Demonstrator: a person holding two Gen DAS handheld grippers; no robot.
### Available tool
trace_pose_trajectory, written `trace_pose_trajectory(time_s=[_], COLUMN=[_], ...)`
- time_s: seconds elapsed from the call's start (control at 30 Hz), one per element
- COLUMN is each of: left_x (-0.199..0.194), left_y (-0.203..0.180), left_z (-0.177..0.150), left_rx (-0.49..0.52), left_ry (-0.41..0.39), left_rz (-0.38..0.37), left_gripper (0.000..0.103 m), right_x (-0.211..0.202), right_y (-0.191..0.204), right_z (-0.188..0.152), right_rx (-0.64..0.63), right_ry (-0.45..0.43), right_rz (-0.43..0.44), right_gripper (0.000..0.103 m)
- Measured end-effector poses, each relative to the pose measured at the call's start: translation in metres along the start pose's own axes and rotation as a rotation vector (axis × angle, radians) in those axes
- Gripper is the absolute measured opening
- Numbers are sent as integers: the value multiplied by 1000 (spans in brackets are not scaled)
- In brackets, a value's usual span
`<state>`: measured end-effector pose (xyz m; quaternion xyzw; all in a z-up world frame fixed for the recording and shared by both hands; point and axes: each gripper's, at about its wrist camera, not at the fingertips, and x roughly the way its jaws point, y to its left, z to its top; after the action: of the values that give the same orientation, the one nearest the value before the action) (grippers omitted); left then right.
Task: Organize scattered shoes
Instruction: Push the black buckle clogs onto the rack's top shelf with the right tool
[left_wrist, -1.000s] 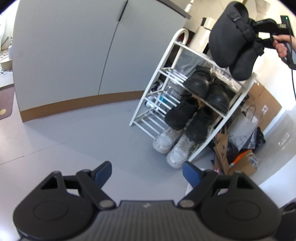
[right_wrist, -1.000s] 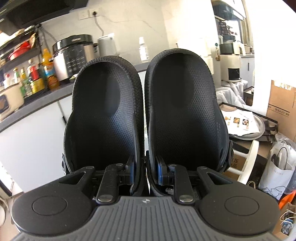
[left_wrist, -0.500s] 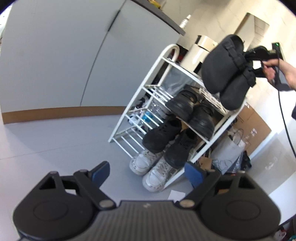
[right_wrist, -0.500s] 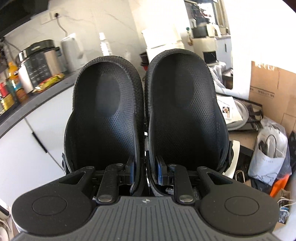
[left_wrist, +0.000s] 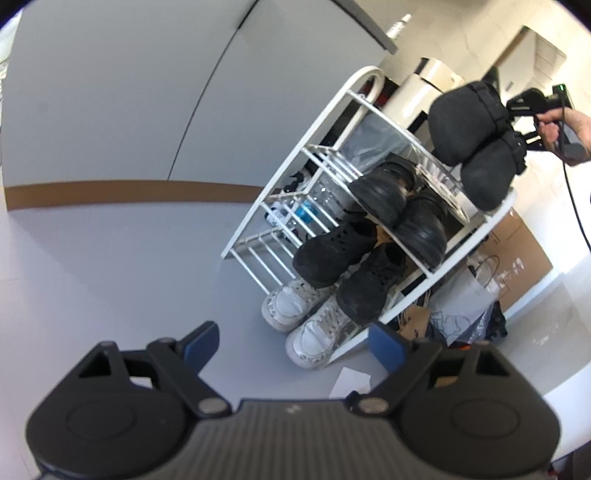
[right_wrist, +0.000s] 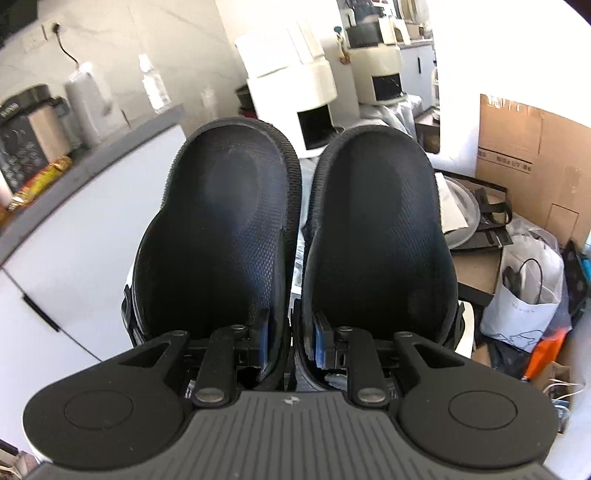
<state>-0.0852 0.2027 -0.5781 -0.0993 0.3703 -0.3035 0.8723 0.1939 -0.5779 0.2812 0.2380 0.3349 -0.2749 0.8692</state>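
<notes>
My right gripper (right_wrist: 291, 341) is shut on a pair of black slippers (right_wrist: 229, 236), pinching their two inner walls together at the heel end. The left wrist view shows that same pair of black slippers (left_wrist: 476, 147) hanging just above the top shelf of the white shoe rack (left_wrist: 325, 122), with a hand behind them. On the rack sit black shoes (left_wrist: 399, 214), black sneakers (left_wrist: 347, 266) below them, and white sneakers (left_wrist: 306, 317) at the bottom. My left gripper (left_wrist: 295, 347) stands open over the grey floor with nothing between its fingers.
Grey cabinet doors (left_wrist: 110, 92) with a brown plinth stand left of the rack. Cardboard boxes (right_wrist: 524, 147), a white paper bag (right_wrist: 524, 295) and other bags crowd the floor right of the rack. Appliances line the dark countertop (right_wrist: 92, 155). A white slip of paper (left_wrist: 351, 380) lies on the floor.
The slippers have sunk toward the rack's top shelf, the right view tilting down from the counter. The left view has swung, so the rack now sits lower and more central.
</notes>
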Motion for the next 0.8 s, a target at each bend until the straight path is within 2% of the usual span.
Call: trace_pose_trajectory(time_s=[0.13, 0.4, 0.67, 0.73, 0.8], left_x=[-10, -36, -43, -43, -44], left_y=[-8, -3, 3, 5, 6], left_z=[15, 40, 46, 44, 42], left_rx=[13, -56, -85, -70, -56], left_ry=[25, 99, 157, 167, 172], left_rz=[20, 27, 48, 50, 57], left_gripper=[90, 89, 89, 89, 89], right_x=[16, 65, 98, 104, 105], right_y=[5, 4, -2, -10, -21], right_z=[11, 22, 25, 27, 28], right_rx=[4, -16, -44, -30, 13], right_ry=[34, 62, 56, 51, 27], right_rz=[-49, -104, -107, -101, -86], right_gripper=[25, 19, 13, 15, 22])
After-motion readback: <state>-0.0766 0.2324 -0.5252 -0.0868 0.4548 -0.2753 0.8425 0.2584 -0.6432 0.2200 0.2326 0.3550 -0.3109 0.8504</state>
